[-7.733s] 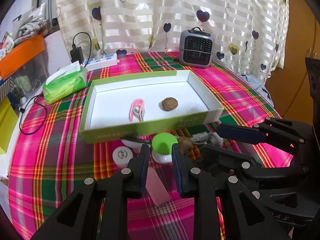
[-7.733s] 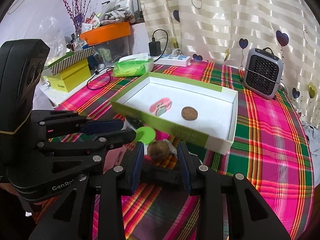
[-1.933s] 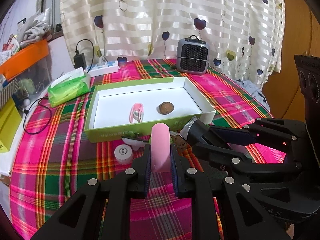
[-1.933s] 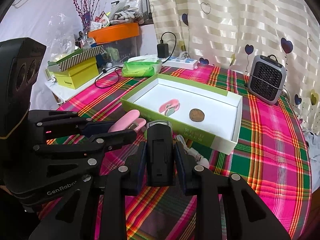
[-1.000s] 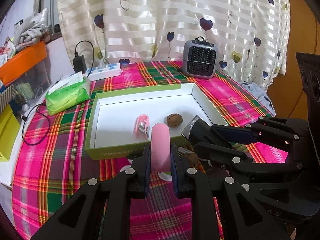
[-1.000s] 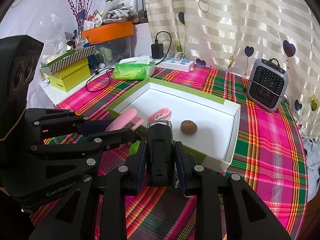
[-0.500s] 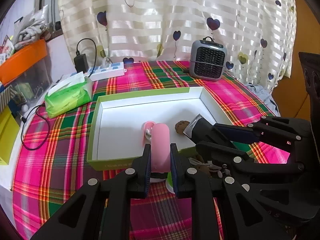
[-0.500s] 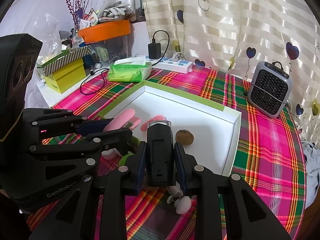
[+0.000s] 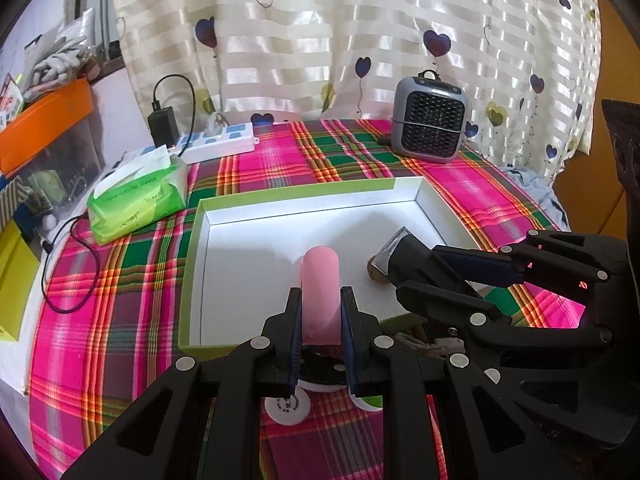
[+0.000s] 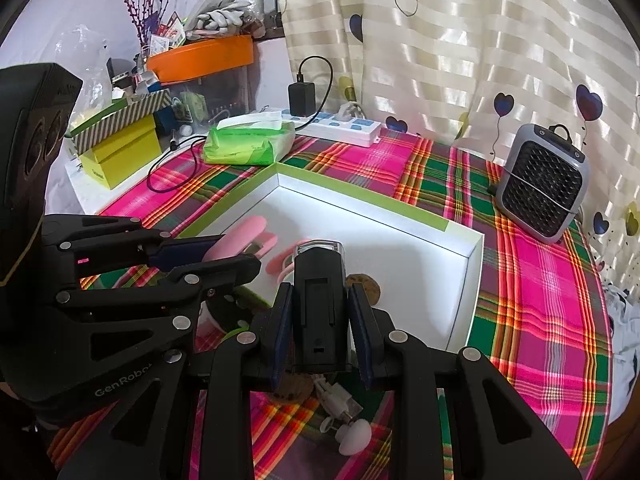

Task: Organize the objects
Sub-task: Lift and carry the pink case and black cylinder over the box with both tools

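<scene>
The surface (image 9: 120,280) has a bright checked cloth in pink, green and orange. A big box (image 9: 192,248) with green sides and a white inside sits in the middle. A green pack of tissues (image 9: 136,200) lies near its far left corner. Behind that is a white power strip (image 9: 216,144) with a black plug in it. A small grey heater (image 9: 430,124) stands at the back right. In front of the box lie a small white round thing (image 9: 286,406) and a white plug with a cord (image 10: 348,436).

"GenRobot" stands on the left gripper (image 10: 236,252) body
</scene>
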